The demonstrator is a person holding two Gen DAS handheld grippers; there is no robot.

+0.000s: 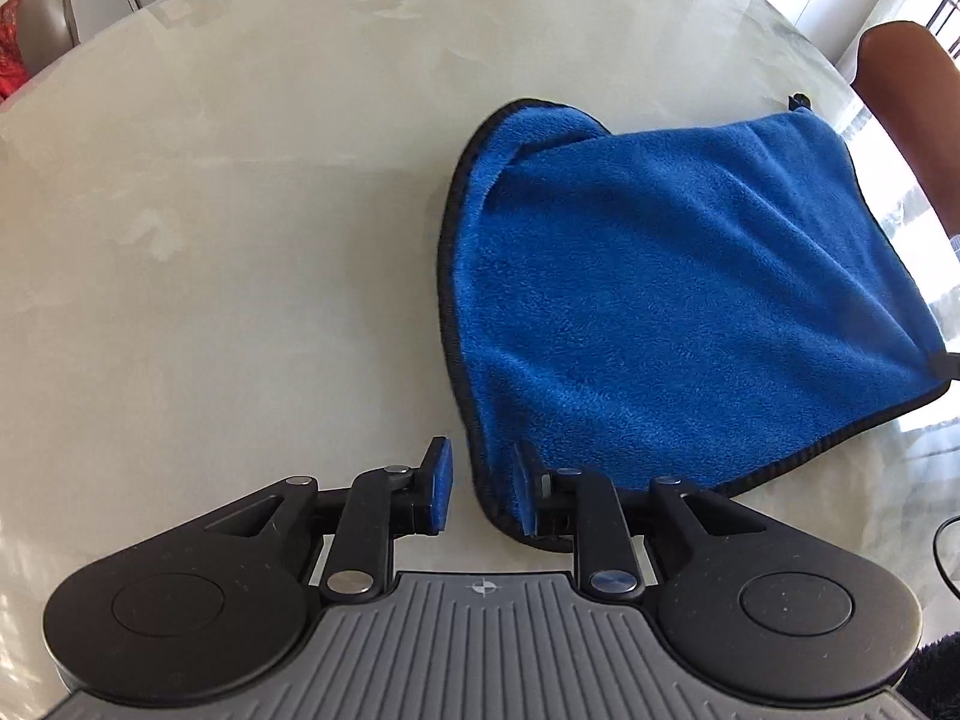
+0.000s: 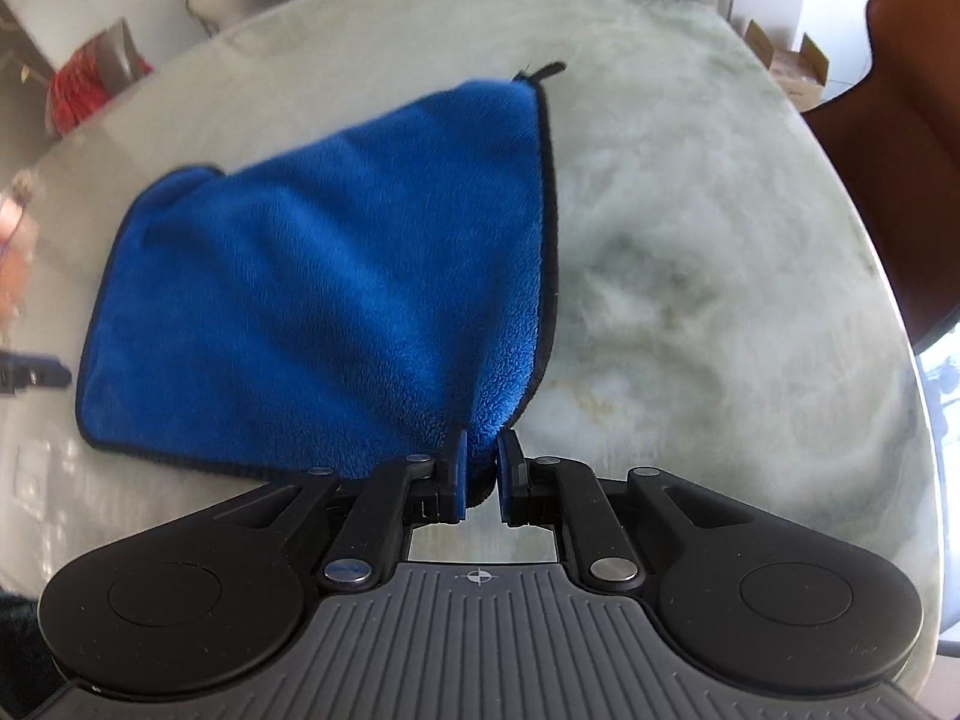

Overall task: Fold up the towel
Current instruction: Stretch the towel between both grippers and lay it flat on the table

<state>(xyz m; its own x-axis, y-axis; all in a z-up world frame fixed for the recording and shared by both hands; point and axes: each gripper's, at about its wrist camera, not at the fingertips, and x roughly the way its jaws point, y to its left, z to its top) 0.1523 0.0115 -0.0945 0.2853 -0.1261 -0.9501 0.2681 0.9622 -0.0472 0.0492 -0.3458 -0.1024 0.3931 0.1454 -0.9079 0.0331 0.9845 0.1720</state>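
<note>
Fold being laid: right gripper pinches the blue fleece towel corner; left gripper jaws spread, released; next, let go.

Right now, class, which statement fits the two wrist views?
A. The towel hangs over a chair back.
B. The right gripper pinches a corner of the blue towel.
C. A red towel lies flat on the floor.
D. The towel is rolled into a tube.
B: the right gripper has a corner of the blue towel pinched between its pads, above the table.
</note>
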